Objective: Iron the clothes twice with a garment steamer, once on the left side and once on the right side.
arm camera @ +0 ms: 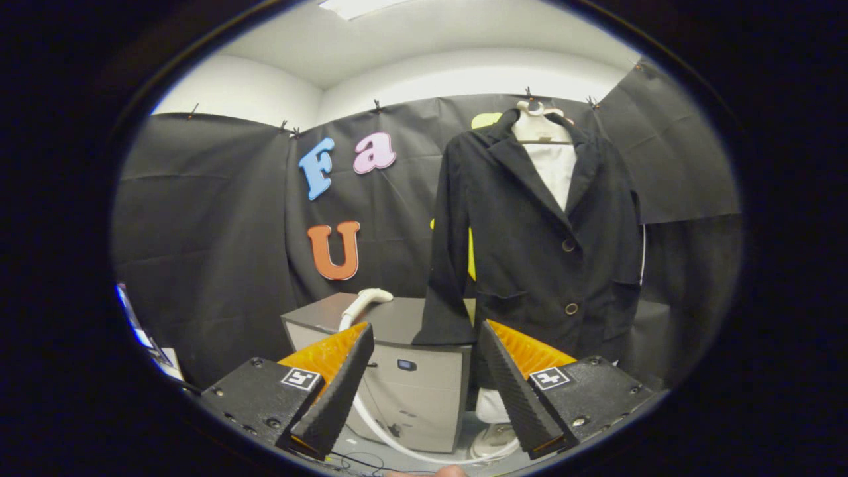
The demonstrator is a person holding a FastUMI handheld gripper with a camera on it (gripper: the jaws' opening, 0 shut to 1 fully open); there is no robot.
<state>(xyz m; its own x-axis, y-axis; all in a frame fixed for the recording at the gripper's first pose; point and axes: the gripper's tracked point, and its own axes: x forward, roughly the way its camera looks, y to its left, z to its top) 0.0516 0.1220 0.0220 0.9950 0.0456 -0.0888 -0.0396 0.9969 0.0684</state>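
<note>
Gripper (424, 384) held out in open air, fingers spread wide, nothing between them. It grips no object.

Beyond the fingers, ahead and slightly toward the left one: a grey cabinet (404, 371), likely the steamer's base unit. On its top lies the steamer head (364, 301), pale, curved, resting flat. A white hose (397, 442) runs from it down the cabinet front and loops across the floor between the two fingers.

Ahead and above the right finger: a dark jacket (543, 245) hung on a pale hanger (540, 126), over a white dress form (555, 169). Front faces the gripper, two buttons visible, lapels open at the neck. The nearer sleeve hangs down just beside the cabinet's top edge. A white stand base (493, 434) shows low between the fingers.

Progress, as judged: none of the ironing appears begun. Steamer head sits untouched on the cabinet, well apart from the jacket. Left to do: close the fingers on the head, carry it to the jacket, one pass on the left side, one on the right.

A fingertip (444, 472) shows just below the gripper.
</note>
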